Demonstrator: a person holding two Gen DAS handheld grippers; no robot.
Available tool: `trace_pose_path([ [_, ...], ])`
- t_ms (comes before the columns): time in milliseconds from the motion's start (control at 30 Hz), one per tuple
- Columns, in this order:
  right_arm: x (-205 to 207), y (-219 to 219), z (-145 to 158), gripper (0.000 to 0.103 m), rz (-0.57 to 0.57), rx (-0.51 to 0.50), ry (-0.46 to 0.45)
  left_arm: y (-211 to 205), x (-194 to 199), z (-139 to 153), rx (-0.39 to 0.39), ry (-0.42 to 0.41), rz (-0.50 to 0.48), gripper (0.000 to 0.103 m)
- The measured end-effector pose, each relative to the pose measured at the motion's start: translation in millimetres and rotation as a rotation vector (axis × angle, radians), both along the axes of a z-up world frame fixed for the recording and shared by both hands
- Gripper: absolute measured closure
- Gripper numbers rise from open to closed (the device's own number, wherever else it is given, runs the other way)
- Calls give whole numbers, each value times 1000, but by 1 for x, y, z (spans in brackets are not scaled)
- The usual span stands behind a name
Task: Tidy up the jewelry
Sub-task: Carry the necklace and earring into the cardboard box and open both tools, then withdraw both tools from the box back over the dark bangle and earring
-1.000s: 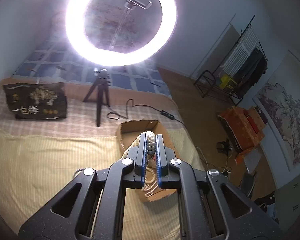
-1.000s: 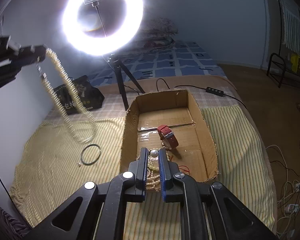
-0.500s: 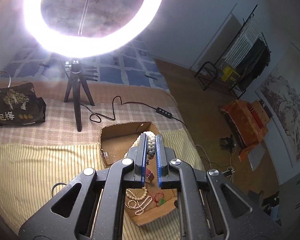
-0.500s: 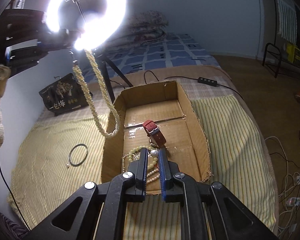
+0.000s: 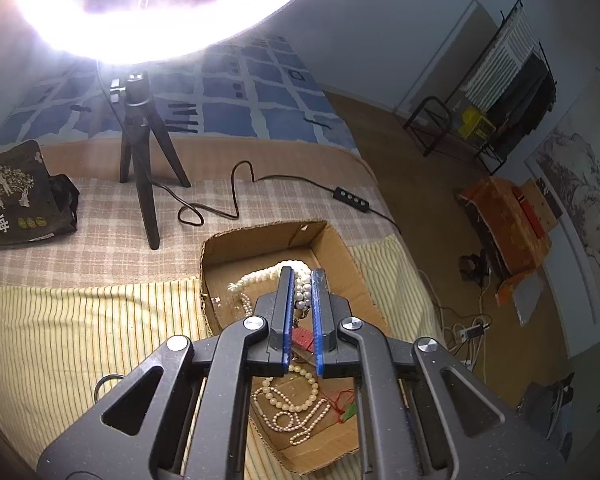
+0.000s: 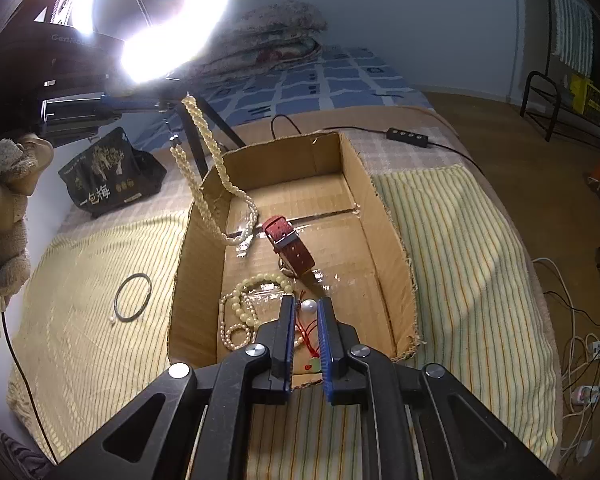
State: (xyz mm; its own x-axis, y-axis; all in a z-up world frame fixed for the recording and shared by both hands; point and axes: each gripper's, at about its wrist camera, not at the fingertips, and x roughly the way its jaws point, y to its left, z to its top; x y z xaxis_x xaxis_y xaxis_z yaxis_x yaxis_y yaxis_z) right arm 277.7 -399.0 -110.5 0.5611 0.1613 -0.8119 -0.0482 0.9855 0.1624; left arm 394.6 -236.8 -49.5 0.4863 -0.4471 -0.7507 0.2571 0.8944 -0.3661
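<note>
The left gripper (image 5: pixel 301 280) was clamped on a long pearl necklace (image 6: pixel 210 168), holding it high so its loop hung into the far left of the cardboard box (image 6: pixel 384 216) — likely for lowering. The right gripper (image 6: pixel 305 310) pinched a single pearl (image 6: pixel 309 306) above the near end — beside the red watch (image 6: pixel 288 244).

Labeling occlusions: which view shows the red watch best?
Right wrist: the red watch lies unobstructed on the cardboard box floor. In the left wrist view only a sliver of it shows between the left gripper's fingers.
</note>
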Motion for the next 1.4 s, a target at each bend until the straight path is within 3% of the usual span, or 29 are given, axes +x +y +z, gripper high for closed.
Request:
trace_pose_path([
  [67, 1, 1, -2, 89, -2, -9, 4, -2, 0, -3, 13, -1, -6, 97],
  [133, 0, 3, -3, 70, -10, -17, 7, -3, -1, -5, 28, -7, -10, 97],
  [200, 1, 4, -3, 65, -9, -13, 14, -5, -1, -8, 53, 6, -15, 92],
  [267, 1, 7, -5, 43, -9, -18, 22, -4, -3, -9, 50, 11, -15, 74],
  [300, 1, 8, -4, 31, -13, -26, 19, -3, -4, -9, 51, 7, -13, 73],
  [333, 0, 9, -3, 25, -17, -34, 12, -2, -5, -9, 57, 4, -13, 73],
  [533, -1, 17, 7, 6, -17, -61, -23, 5, -8, -10, 74, 7, -9, 73],
  [967, -4, 35, 24, 0, -28, -82, -80, 51, -25, 4, 104, -20, 30, 73],
  [1400, -14, 57, 39, 0, -15, -100, -221, 148, -50, -2, 159, -16, 110, 73],
])
